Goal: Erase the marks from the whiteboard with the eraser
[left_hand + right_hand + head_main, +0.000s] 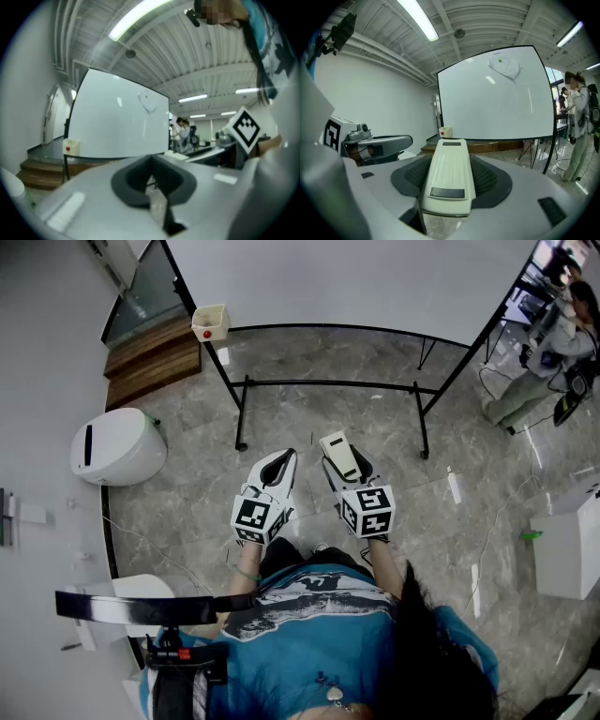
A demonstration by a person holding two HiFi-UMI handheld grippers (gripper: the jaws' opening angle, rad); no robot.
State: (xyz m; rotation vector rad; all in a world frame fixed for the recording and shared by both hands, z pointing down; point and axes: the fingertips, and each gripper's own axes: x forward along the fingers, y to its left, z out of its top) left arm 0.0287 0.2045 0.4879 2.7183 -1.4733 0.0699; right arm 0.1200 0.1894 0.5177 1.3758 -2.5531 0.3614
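The whiteboard (356, 282) stands in front of me on a black frame. A faint looped mark with a green dot (505, 67) sits near the board's top, and the left gripper view shows the same mark (147, 101). My right gripper (352, 470) is shut on the cream eraser (338, 454), which sticks out lengthwise between the jaws (449, 173). My left gripper (279, 465) hangs beside it, shut, with nothing between its jaws (152, 180). Both grippers are well short of the board, over the floor.
A small white box with a red dot (210, 322) hangs at the board's left corner. The stand's black legs (328, 385) cross the marble floor. Wooden steps (150, 357) and a white bin (117, 446) lie left; a person (553, 343) and a white cabinet (572, 545) are right.
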